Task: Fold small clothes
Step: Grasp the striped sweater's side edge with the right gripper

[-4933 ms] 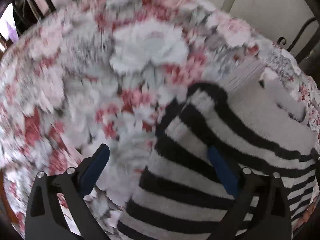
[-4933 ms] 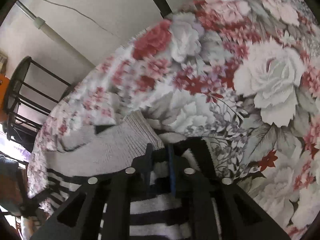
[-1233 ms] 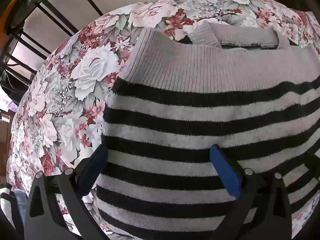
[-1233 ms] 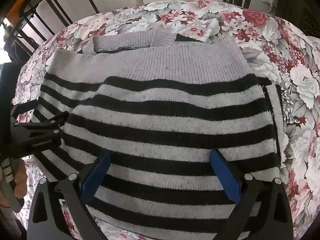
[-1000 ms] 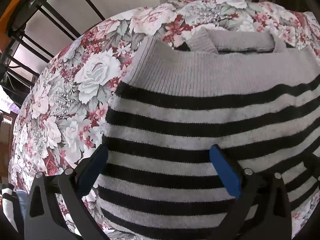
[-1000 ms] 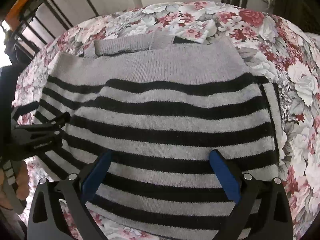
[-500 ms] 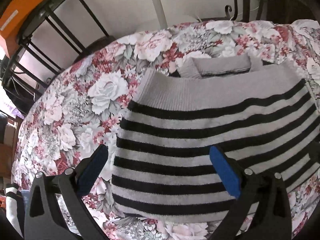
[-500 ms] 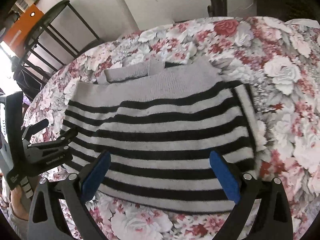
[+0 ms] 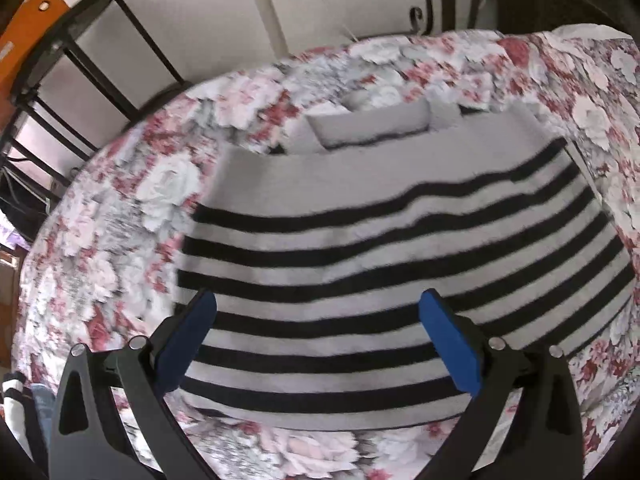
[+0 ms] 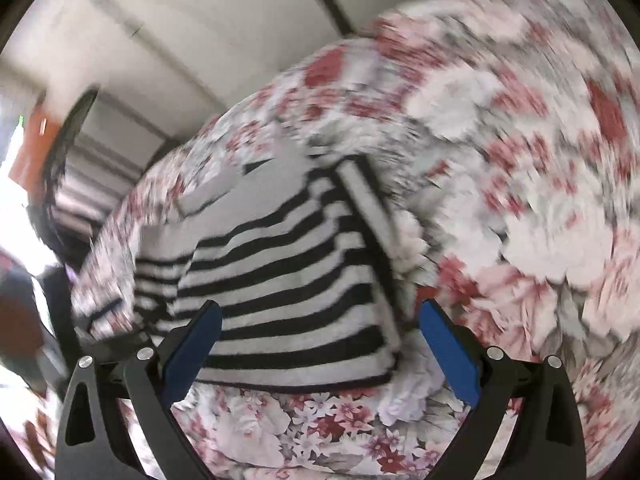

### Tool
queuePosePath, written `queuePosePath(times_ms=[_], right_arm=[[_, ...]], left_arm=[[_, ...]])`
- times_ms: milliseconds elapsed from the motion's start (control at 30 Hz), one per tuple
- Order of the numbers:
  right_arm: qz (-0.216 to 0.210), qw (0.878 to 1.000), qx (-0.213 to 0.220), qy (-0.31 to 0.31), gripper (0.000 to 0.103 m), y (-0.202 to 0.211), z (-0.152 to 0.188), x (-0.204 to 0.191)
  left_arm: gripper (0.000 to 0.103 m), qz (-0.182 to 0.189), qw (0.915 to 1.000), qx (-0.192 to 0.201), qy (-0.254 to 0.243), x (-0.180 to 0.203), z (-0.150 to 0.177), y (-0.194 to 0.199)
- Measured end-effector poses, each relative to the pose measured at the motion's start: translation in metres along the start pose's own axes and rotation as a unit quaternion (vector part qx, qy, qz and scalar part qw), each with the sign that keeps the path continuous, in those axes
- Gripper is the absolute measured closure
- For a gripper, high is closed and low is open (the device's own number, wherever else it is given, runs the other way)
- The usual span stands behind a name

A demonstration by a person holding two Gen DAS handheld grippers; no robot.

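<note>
A grey sweater with black stripes lies flat and folded into a rectangle on the floral cloth, its plain grey collar end at the far side. My left gripper is open and empty, held above the sweater's near edge. In the right wrist view the sweater lies left of centre, blurred by motion. My right gripper is open and empty, above the sweater's near right corner. A folded-in striped sleeve edge runs along the sweater's right side.
The floral cloth covers a round table. A black metal rack with an orange box stands at the back left by a white wall. Black ironwork stands behind the table. The left gripper's body shows blurred at the right wrist view's left edge.
Both grippers have pulled up and back from the sweater, so more of the table shows. The right gripper has swung to the right; its view is blurred. The sweater has not moved.
</note>
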State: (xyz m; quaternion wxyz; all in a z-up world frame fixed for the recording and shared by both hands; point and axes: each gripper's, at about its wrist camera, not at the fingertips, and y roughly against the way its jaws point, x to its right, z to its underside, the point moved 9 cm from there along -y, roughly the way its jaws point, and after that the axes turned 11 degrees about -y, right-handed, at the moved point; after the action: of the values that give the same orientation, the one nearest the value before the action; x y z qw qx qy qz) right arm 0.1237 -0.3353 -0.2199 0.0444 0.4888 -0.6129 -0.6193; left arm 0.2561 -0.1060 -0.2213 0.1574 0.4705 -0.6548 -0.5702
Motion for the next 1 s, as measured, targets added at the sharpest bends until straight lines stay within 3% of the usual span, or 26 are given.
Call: queuePosePath(times_ms=[200,333,533,767,900,933,1000], right_arm=[[-0.079,0.988,-0.022,-0.129,0.004,-0.006,-0.010,0.037],[-0.109,0.981,-0.033,-0.154,0.007,-0.019,-0.013,0.040],[-0.128,0.982,-0.035,-0.135,0.009,-0.035,-0.017,0.027],[-0.110,0.986,-0.037,-0.120,0.009,-0.056,-0.022,0.030],[-0.100,0.992,-0.039,-0.067,0.009,-0.063,-0.019,0.018],[-0.111,0.991,-0.046,-0.060,0.015,-0.064,-0.014,0.010],[-0.136,0.988,-0.055,-0.054,0.016,-0.059,-0.007,-0.006]], left_arm=[[0.004,0.016,0.9995,-0.027,-0.004,0.019,0.008,-0.020],[0.004,0.018,0.9991,-0.039,-0.001,0.022,0.011,-0.030],[0.004,0.033,0.9984,-0.046,0.006,0.020,0.013,-0.041],[0.004,0.049,0.9975,-0.048,0.013,0.020,0.015,-0.049],[0.004,0.060,0.9966,-0.052,0.022,0.020,0.019,-0.055],[0.004,0.063,0.9963,-0.053,0.026,0.020,0.020,-0.056],[0.004,0.064,0.9960,-0.053,0.031,0.019,0.020,-0.056]])
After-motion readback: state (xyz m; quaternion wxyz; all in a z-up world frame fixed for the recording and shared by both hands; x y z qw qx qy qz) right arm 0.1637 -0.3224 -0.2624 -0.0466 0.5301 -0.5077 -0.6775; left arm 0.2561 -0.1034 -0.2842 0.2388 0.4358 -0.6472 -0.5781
